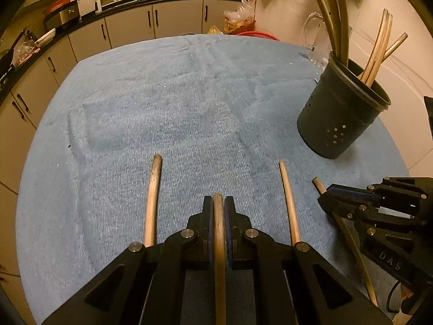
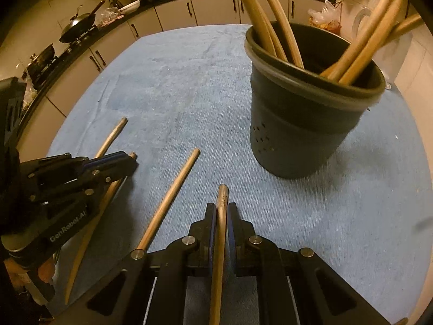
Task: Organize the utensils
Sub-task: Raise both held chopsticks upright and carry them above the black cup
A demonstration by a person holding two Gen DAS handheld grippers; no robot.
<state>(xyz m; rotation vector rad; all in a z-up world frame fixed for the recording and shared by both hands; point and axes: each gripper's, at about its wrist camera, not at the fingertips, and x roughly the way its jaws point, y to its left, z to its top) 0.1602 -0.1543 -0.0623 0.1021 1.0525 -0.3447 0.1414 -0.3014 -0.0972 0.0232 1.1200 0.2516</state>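
Left wrist view: the left gripper (image 1: pixel 218 203) is clenched on a wooden chopstick (image 1: pixel 219 233) whose long axis runs straight along the fingers, its tip poking just past the pads and aimed forward and down at the blue cloth (image 1: pixel 176 103). To either side lie two more chopsticks on the cloth, one to the left (image 1: pixel 152 203) and one to the right (image 1: pixel 289 203), both roughly parallel to the held one. The dark holder (image 1: pixel 338 119) stands ahead and well to the right, already carrying several sticks that lean out of its mouth. In the right wrist view, the right gripper (image 2: pixel 222 211) is likewise closed on its own chopstick (image 2: pixel 220 233), again lying lengthwise between the jaws with its end pointing ahead toward the holder (image 2: pixel 305 124), which stands near and slightly right of the fingertips. By my judgement the right hand is the nearer of the two to the holder, so its stick should go in first: lifted, tipped upright and lowered through the rim. The left hand would have to cross rightward, past the loose stick, to reach the same opening.
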